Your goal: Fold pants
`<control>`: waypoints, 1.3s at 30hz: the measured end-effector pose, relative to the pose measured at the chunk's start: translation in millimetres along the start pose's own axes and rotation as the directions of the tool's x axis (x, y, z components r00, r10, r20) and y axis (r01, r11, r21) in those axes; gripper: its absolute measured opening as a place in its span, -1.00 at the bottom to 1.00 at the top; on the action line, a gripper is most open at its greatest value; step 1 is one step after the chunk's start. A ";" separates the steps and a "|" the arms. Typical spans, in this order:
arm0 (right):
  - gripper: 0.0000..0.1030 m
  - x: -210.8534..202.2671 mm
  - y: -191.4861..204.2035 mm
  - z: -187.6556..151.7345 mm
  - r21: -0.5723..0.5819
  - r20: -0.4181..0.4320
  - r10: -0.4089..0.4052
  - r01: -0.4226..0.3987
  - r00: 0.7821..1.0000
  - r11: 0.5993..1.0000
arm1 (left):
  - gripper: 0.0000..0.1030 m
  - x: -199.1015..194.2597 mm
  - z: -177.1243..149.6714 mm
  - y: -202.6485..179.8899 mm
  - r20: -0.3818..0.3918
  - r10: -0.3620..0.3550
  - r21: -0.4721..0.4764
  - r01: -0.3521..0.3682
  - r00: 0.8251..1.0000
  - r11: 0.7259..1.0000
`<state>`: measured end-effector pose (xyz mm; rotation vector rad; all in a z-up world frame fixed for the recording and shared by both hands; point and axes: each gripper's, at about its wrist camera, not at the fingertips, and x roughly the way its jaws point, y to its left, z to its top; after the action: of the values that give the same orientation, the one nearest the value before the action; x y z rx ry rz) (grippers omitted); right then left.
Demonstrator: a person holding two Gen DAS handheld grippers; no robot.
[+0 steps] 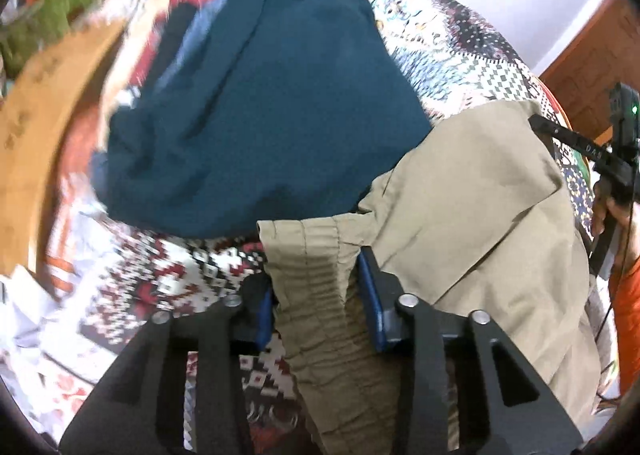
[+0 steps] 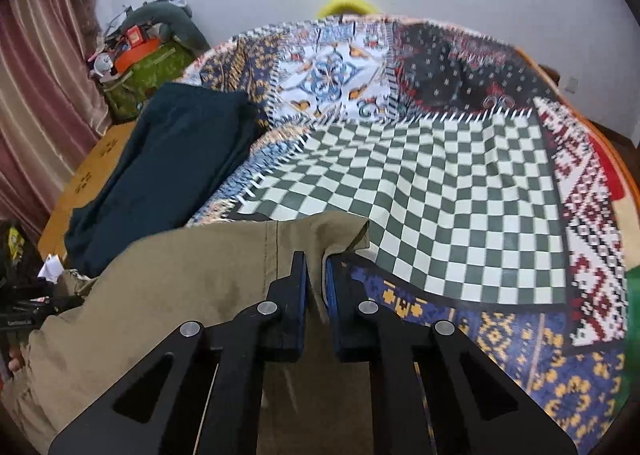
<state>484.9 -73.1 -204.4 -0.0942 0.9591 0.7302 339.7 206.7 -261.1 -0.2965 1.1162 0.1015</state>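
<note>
Grip: my left gripper (image 1: 316, 291) pinches the gathered waistband of the khaki pants (image 1: 472, 191), my right gripper (image 2: 316, 287) is closed on a corner of the same fabric | axis: cloth spans between both claws, lifted | room: checkered quilt (image 2: 420, 191) open ahead | obstacle: teal garment (image 2: 168, 163) far left, near bed edge.
</note>
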 end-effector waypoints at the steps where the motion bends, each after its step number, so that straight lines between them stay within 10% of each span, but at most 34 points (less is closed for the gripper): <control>1: -0.84 -7.8 1.0 0.9 0.001 0.014 -0.004 0.004 1.000 1.000 | -0.35 -10.0 3.2 -3.2 0.023 0.019 0.014 -0.020 1.000 1.000; 6: -0.85 -52.2 6.5 14.9 -0.002 0.104 -0.045 0.046 0.994 0.999 | -0.71 -58.4 24.0 -14.9 0.138 0.063 0.056 -0.071 0.988 0.996; 16: -0.85 -161.5 15.2 28.2 0.027 0.296 -0.089 0.085 0.951 0.996 | -0.76 -128.7 47.1 -62.0 0.304 0.033 0.131 -0.076 0.952 0.988; 39: -0.84 -257.9 68.5 -154.5 0.047 0.266 -0.097 0.087 0.959 0.995 | -0.79 -183.4 -91.1 -66.9 0.298 -0.043 0.249 -0.034 0.953 0.968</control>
<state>241.2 -215.5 -80.1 -0.0086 0.7033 0.6220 195.3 129.2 -121.4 -0.0524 0.8122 -0.0009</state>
